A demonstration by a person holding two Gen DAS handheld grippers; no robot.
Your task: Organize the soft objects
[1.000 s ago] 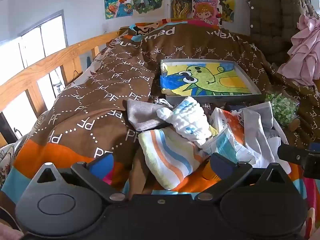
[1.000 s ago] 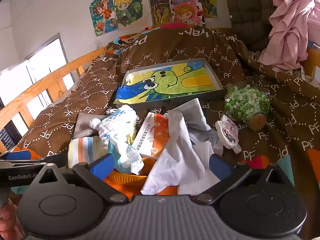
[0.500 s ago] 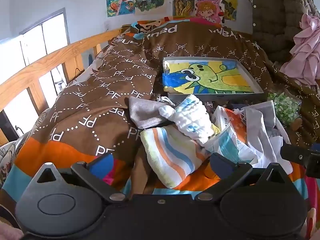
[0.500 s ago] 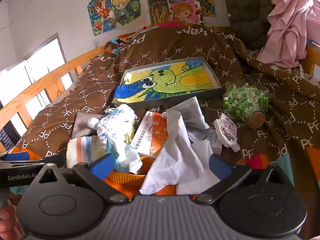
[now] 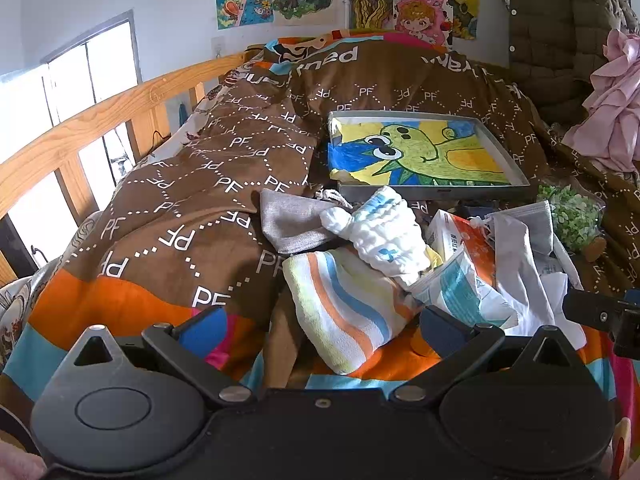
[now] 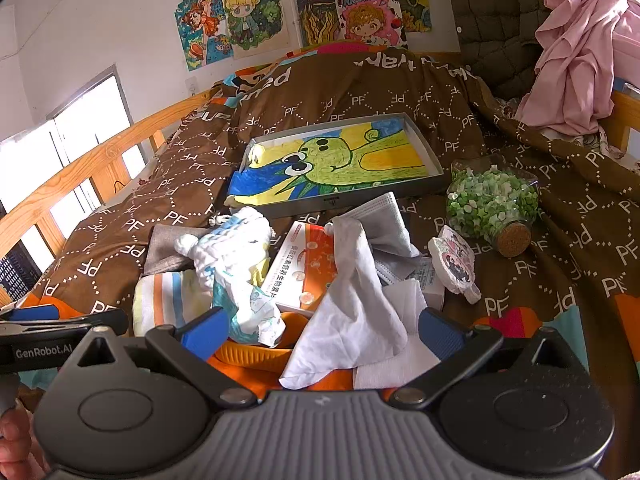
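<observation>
A heap of soft things lies on the brown bedspread (image 5: 192,208): a striped towel (image 5: 344,316), a white crinkled cloth (image 5: 384,236), a grey pouch (image 5: 288,220), a white cloth (image 6: 360,304) and a grey face mask (image 6: 384,224). A grey tray (image 5: 434,194) with a dinosaur drawing lies behind the heap. My left gripper (image 5: 320,324) is open and empty, just in front of the striped towel. My right gripper (image 6: 320,328) is open and empty, in front of the white cloth.
An orange-and-white box (image 6: 304,272), a jar of green bits (image 6: 492,204) and a small sticker pack (image 6: 452,260) lie among the heap. A wooden bed rail (image 5: 80,128) runs along the left. A pink garment (image 6: 580,48) and a quilted jacket (image 5: 560,32) hang at the right.
Both views have shifted slightly; the heap sits a little further from the left gripper. Nothing was picked up or moved.
</observation>
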